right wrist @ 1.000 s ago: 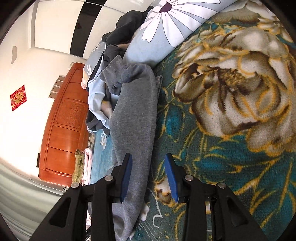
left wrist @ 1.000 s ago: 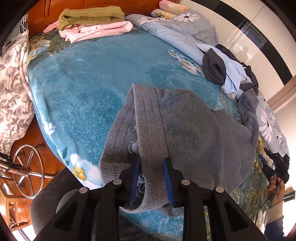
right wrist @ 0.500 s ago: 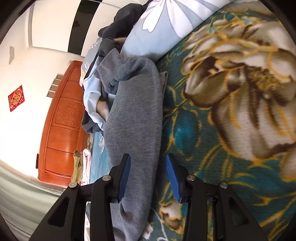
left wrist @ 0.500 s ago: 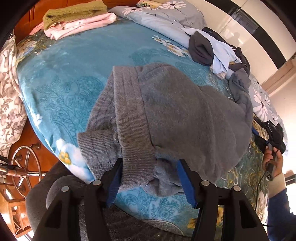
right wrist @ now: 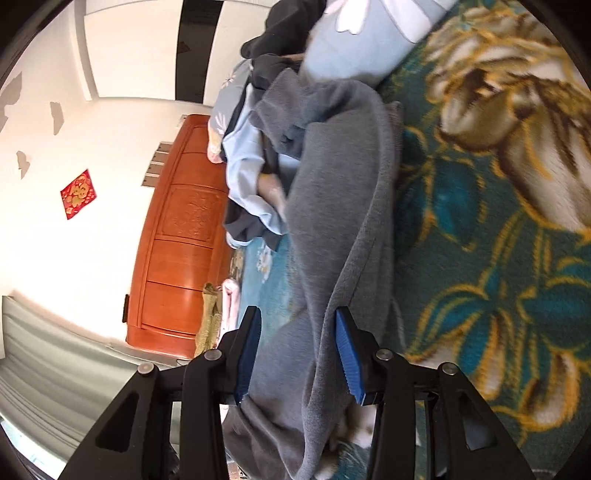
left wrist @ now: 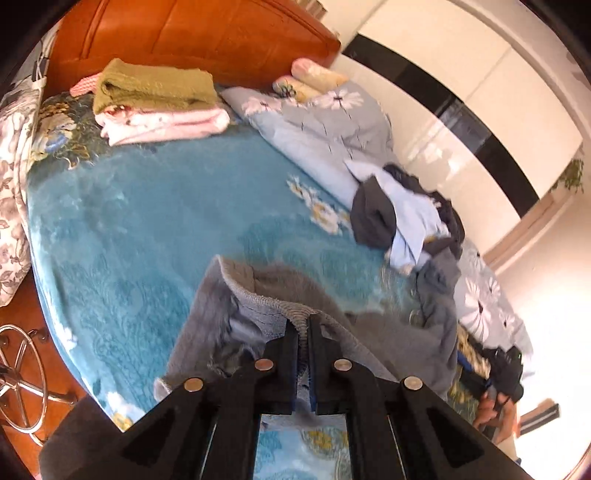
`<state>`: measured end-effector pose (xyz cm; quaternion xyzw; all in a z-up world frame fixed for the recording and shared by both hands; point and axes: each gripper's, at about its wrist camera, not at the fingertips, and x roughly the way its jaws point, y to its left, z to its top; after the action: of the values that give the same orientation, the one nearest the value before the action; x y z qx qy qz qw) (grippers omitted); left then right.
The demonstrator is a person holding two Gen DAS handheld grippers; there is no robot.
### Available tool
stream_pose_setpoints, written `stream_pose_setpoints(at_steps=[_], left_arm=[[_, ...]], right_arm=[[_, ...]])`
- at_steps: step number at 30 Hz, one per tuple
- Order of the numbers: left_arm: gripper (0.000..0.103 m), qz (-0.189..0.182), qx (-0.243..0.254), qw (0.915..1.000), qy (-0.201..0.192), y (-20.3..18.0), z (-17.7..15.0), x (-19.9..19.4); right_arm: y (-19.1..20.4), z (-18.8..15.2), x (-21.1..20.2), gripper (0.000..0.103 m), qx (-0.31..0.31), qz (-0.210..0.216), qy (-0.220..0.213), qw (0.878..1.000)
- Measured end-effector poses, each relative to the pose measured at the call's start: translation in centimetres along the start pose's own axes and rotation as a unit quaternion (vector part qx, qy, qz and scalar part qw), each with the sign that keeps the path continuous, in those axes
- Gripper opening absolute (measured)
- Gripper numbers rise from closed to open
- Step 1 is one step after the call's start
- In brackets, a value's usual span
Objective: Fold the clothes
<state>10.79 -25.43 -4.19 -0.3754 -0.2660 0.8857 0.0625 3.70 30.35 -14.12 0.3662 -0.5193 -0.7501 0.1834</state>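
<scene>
A grey knit sweater [left wrist: 258,295] lies crumpled on the blue floral bed blanket [left wrist: 129,221]. My left gripper [left wrist: 303,325] is shut on the sweater's ribbed hem and lifts it off the bed. In the right wrist view the same sweater [right wrist: 343,221] stretches away along the blanket [right wrist: 498,258]. My right gripper [right wrist: 297,354] is open, its blue pads either side of a fold of the grey fabric. In the left wrist view the right gripper [left wrist: 506,373] shows at the far right with the person's hand.
A folded stack, olive on pink [left wrist: 155,99], sits by the orange headboard [left wrist: 203,33]. A pile of dark and light-blue clothes [left wrist: 399,218] lies beside a daisy-print quilt [left wrist: 325,122]. A floral pillow [left wrist: 11,184] and a metal stool base [left wrist: 22,380] are at the left.
My left gripper opened over the sweater half a second ago, then shut on its ribbed hem and lifted it. My right gripper moved forward so the grey fabric now lies between its open pads.
</scene>
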Motion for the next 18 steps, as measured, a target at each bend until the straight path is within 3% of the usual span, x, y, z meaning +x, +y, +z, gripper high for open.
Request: stream_pose_setpoints(at_steps=[4,8,12,18], left_arm=[[0.004,0.002,-0.038,0.9979,-0.052,1.6,3.7,-1.2],[0.004,0.003,-0.06,0.9962,-0.064,3.0,6.8,-0.9],[0.004,0.006,-0.054,0.9956,-0.076,2.0,8.1,-0.2],[0.004,0.003,-0.027,0.9925,-0.119,-0.2,8.3,-2.8]], right_arm=[[0.1,0.4,1.1,0.044,0.006,-0.012,0.003,1.0],[-0.4,-0.3,0.4,0.044,0.021,0.002,-0.008,1.0],[-0.5,-0.7,-0.4,0.043,0.021,-0.002,-0.004,1.0],[-0.3,-0.6,1.4,0.044,0.036,0.03,0.01,0.999]])
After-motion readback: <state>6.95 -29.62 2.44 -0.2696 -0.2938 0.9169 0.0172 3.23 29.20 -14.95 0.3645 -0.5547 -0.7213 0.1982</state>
